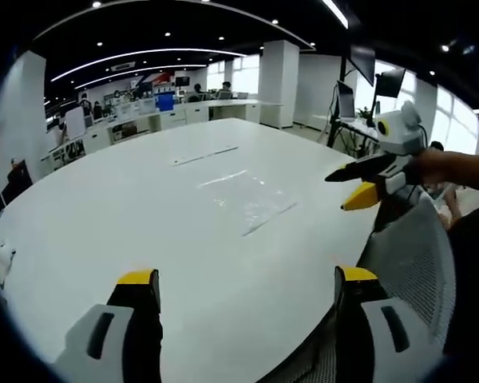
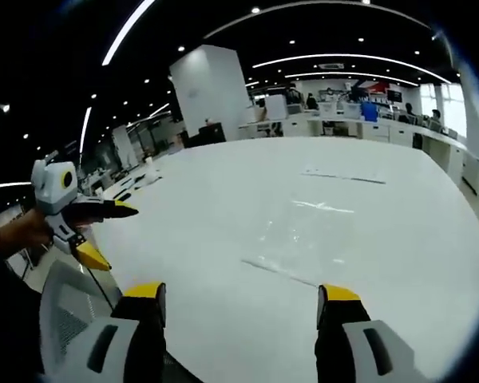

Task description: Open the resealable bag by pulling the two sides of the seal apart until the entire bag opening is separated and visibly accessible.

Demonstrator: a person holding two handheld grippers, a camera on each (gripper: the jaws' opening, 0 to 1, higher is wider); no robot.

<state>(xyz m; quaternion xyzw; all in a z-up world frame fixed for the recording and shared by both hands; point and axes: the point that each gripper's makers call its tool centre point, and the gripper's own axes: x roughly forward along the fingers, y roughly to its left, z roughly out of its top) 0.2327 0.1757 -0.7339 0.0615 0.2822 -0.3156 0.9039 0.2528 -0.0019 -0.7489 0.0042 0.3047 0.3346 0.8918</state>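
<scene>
Bag: clear resealable bag lying flat on the white counter, out toward its middle; in the right gripper view, same bag ahead of the jaws, hard to read against the white top.
Seal: a straight strip along the bag's near edge, looks pressed shut along its whole length; no gap or lifted lip visible, though glare makes this uncertain.
Second strip: a thin pale line farther back on the counter, apart from the bag; cannot tell what it is.
Left gripper: left gripper held above the near edge of the counter, yellow-tipped jaws spread wide, nothing between them; also seen at the left of the right gripper view, jaws parted and bare.
Right gripper: right gripper likewise above the near counter edge, jaws spread wide and bare; seen from the side in the left gripper view, held by a hand, off to the side of the bag and well apart from it.
Contact: none; both grippers clear of the bag.
Done: nothing yet, judging by the flat, closed-looking bag.
Left: reaching in, pinching one side of the seal with each gripper, pulling apart until the full mouth stands open.
Nearby: mesh chair back beside the counter edge.
</scene>
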